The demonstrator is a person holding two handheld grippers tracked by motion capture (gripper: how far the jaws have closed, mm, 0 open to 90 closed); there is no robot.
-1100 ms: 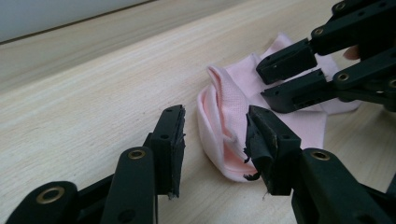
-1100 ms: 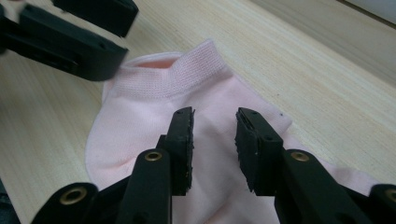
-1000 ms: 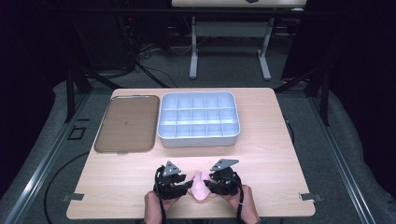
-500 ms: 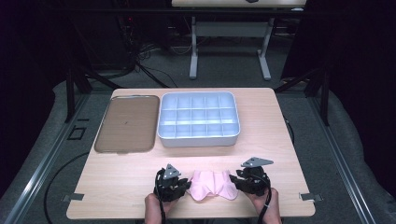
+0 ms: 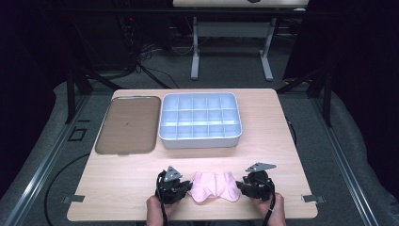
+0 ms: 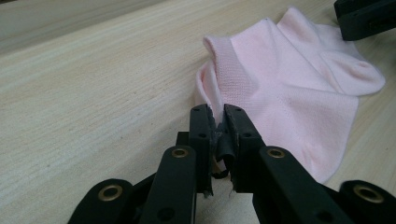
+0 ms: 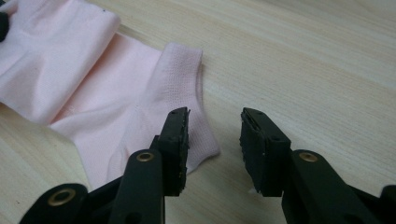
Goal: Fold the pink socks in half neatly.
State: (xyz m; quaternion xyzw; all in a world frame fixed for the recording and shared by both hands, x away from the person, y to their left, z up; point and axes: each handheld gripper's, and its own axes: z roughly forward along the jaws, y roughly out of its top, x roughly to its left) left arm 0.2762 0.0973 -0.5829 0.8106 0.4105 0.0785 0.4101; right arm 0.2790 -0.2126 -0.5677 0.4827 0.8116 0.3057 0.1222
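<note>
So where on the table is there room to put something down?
Bare wood lies right of the white divided tray, out to the table edge, and in the strip between the trays and the pink sock. The left corner below the brown tray is free too. It is crowded at the near edge, around the sock and both hand-held grippers.

I am looking down at a pale wooden table (image 5: 282, 141) that is carrying three things. A flat brown tray (image 5: 127, 125) is lying toward the far left, and just beside it on the right a light blue box (image 5: 201, 120) divided into many small compartments is sitting flat. At the near edge a pink sock (image 5: 214, 186) is lying spread out on the wood, well apart from the box, and in the right gripper view its ribbed cuff is resting flat on the grain.
</note>
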